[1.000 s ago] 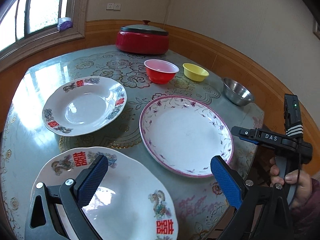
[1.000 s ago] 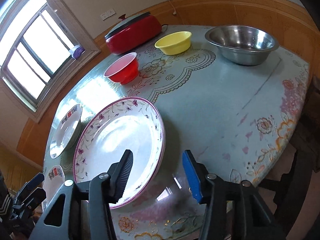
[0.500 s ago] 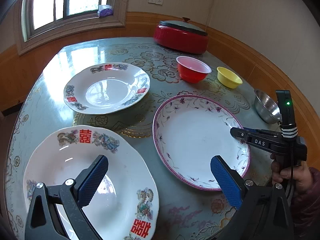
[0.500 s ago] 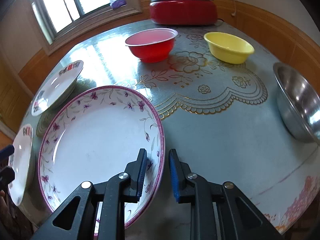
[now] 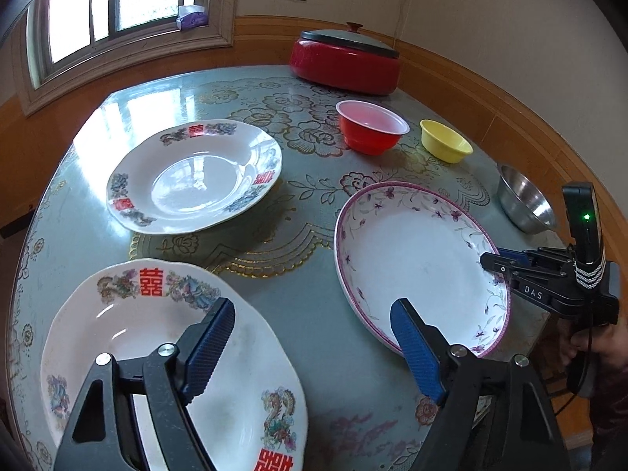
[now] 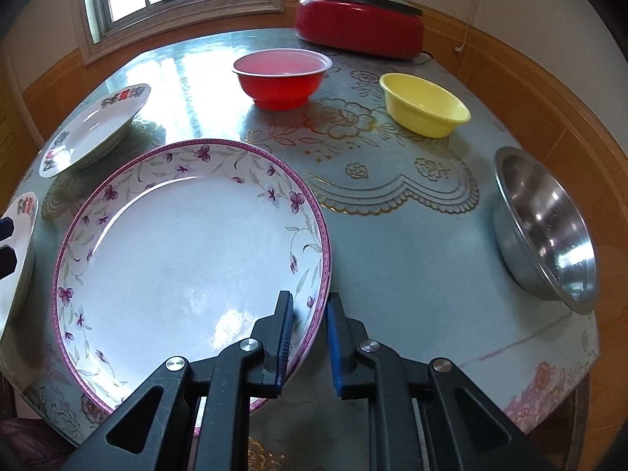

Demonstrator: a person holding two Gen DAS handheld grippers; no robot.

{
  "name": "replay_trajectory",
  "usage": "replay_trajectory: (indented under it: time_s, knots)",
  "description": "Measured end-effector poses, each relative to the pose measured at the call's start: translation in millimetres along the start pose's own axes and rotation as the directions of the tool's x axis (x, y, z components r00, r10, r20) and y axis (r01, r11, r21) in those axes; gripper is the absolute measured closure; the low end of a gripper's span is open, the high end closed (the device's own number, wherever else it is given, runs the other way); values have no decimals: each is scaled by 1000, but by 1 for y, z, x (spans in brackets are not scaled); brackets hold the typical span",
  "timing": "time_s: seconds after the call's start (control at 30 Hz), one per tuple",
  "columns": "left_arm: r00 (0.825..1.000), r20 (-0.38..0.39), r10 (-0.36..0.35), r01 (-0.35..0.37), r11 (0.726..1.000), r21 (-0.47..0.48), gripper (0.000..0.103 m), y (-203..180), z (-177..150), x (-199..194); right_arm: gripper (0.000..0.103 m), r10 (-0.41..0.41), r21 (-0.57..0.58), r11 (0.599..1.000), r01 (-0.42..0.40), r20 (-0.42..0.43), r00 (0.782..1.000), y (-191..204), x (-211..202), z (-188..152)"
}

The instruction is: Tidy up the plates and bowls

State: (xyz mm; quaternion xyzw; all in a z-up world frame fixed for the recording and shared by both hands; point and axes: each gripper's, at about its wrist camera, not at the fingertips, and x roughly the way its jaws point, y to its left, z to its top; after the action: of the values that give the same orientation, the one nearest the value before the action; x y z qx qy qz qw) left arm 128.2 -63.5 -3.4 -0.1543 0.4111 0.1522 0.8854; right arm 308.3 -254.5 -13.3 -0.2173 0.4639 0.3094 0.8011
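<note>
My right gripper is shut on the near right rim of the large purple-flowered plate, one finger on each side of the rim; it also shows in the left wrist view at that plate. My left gripper is open and empty above the near white plate with red characters. A second plate of that kind lies farther back; in the right wrist view it is at the left.
A red bowl, a yellow bowl and a steel bowl stand on the round green table. A red lidded cooker sits at the back. The table edge is close on the right.
My right gripper has narrowed further and now grips the flowered plate's rim. My left gripper has shifted a little over the near plate and stays open.
</note>
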Motion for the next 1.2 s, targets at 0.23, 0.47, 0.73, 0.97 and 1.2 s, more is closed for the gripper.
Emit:
replay_trajectory:
  time_s: [0.23, 0.47, 0.73, 0.97, 1.2]
  knots:
    - [999, -15, -29, 30, 997, 66, 21, -16, 15, 25, 76, 67, 118, 991, -67, 3, 998, -25, 2, -6]
    - [996, -77, 33, -28, 997, 73, 47, -36, 15, 60, 76, 157, 33, 987, -158, 21, 987, -31, 9, 1]
    - [992, -89, 94, -98, 994, -38, 67, -53, 6, 79, 81, 314, -96, 945, -312, 9, 949, -43, 24, 20]
    - [983, -37, 177, -181, 973, -144, 82, -60, -15, 62, 84, 359, -232, 906, -353, -15, 933, -32, 37, 45]
    - [976, 7, 218, -212, 954, -212, 83, -71, -48, 32, 85, 393, -379, 846, -374, -27, 919, 0, 46, 73]
